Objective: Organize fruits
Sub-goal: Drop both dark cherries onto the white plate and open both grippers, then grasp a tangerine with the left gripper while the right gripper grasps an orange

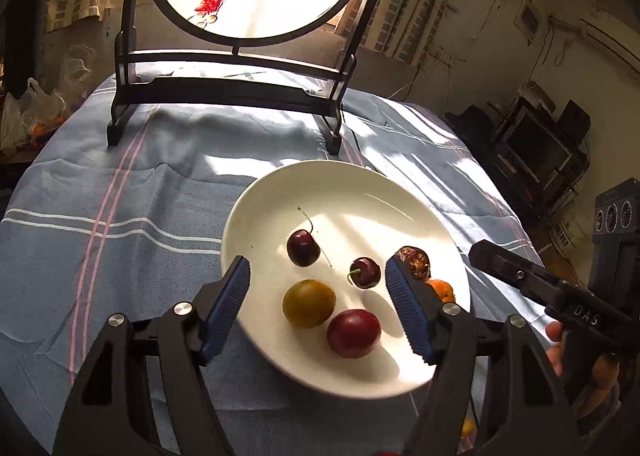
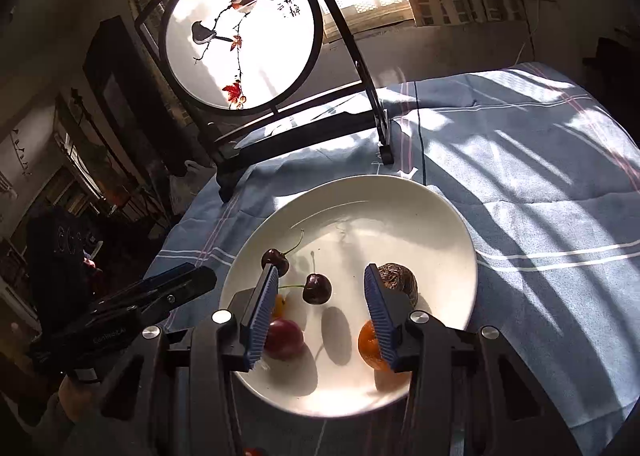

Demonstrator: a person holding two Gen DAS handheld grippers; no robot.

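While both grippers hang over the white plate on the desk, the left gripper and right gripper stand apart, holding nothing; two cherries, a yellow plum, a red plum and an orange lie in the plate

Fruit lies on a plate on the cloth-covered desk: two cherries behind two plums, a standing screen beyond.
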